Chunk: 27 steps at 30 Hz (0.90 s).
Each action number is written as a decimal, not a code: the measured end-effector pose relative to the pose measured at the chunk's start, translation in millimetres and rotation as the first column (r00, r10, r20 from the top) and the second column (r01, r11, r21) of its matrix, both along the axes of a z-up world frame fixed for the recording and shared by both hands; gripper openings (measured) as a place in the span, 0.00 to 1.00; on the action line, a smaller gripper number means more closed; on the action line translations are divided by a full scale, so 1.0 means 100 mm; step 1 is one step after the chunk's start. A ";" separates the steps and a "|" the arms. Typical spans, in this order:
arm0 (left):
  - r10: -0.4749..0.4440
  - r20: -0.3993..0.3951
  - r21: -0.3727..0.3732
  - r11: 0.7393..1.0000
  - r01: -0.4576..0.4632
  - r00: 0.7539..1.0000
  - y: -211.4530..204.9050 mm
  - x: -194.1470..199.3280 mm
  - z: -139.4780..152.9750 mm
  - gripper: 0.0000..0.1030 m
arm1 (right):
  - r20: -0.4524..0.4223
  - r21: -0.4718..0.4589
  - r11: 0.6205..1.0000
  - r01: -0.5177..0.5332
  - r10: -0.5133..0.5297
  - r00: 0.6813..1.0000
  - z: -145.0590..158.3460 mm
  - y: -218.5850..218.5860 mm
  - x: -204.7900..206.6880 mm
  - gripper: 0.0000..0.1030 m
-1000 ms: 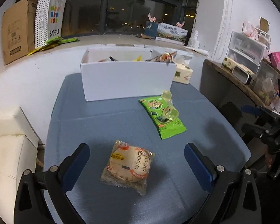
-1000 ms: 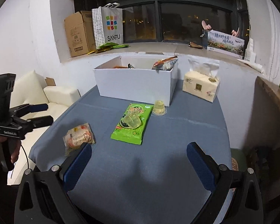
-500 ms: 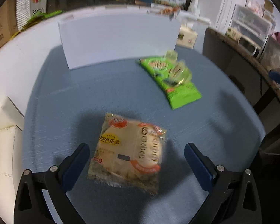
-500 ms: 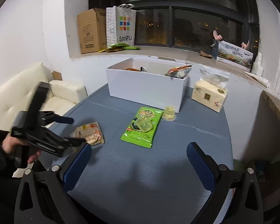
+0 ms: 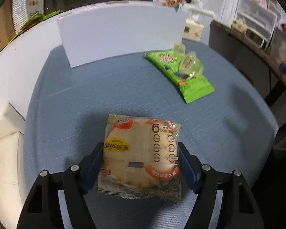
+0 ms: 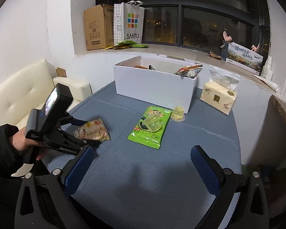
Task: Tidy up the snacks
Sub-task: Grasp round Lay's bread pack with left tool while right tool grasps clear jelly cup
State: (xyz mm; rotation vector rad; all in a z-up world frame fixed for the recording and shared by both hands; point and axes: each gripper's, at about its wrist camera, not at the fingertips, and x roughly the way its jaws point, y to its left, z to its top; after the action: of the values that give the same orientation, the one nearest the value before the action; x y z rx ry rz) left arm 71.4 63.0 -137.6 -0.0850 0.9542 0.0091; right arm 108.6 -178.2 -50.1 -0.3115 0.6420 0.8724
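Left wrist view: the left gripper (image 5: pixel 140 164) has dropped toward the table since a second ago, when the Lay's rice-cracker pack (image 5: pixel 141 158) lay well ahead of its wide-spread fingers; now the pack fills the space between them, and the jaws have just been closing on it. The blue pads (image 5: pixel 95 160) appear to meet the wrapper's two side edges, though whether they press firmly or only brush the film cannot be told, and the pack lies flat on the blue tablecloth (image 5: pixel 66 99), not lifted. Further right in the same view, the green snack bag (image 5: pixel 178 76) with a jelly cup (image 5: pixel 191 66) on top of it and a second jelly cup (image 5: pixel 179 47) behind it sit where they were, in front of the white box (image 5: pixel 122 36). In the right wrist view, at the left, the person's hand (image 6: pixel 22 143) holds the left gripper against the pack, the white box stands at centre with several packets already inside, and the right gripper (image 6: pixel 142 164) hangs spread and empty above bare cloth. Judging from this, the pick of the cracker pack is at the pinching stage; lifting it and carrying it to the box appears to be next, while the green bag and the two cups remain to be sorted.
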 end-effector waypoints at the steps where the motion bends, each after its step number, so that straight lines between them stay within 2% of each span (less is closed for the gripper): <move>1: 0.011 0.019 -0.001 1.000 -0.011 1.000 0.01 -0.04 0.05 0.75 | -0.002 -0.002 1.000 0.000 0.000 1.000 -0.01 0.01 0.00 1.00; 5: 0.054 0.129 -0.056 0.997 -0.047 0.990 0.07 -0.26 0.36 0.75 | -0.006 -0.022 1.000 -0.016 0.016 1.000 -0.05 0.08 0.05 1.00; 10: 0.085 0.280 -0.077 0.995 -0.066 0.956 0.04 -0.53 0.83 0.75 | 0.012 -0.079 0.995 -0.059 0.060 0.998 -0.14 0.32 0.23 1.00; 15: 0.098 0.373 -0.092 0.993 -0.068 0.923 0.09 -0.71 1.16 0.75 | -0.036 -0.077 0.995 -0.066 0.063 0.997 -0.21 0.58 0.63 1.00; 20: 0.104 0.385 -0.100 0.992 -0.070 0.917 0.12 -0.76 1.23 0.75 | -0.050 -0.099 0.994 -0.039 0.034 0.998 -0.35 0.83 0.94 1.00; 27: 0.102 0.351 -0.113 0.991 -0.066 0.931 0.12 -0.75 1.10 0.75 | -0.104 -0.128 0.991 -0.044 0.031 0.994 -0.61 1.06 1.11 1.00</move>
State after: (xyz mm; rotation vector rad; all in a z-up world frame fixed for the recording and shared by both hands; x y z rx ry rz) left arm -3.5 74.9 -27.6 -0.2133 0.5859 0.0248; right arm 219.6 -72.5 -111.1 -0.3999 0.7916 0.8882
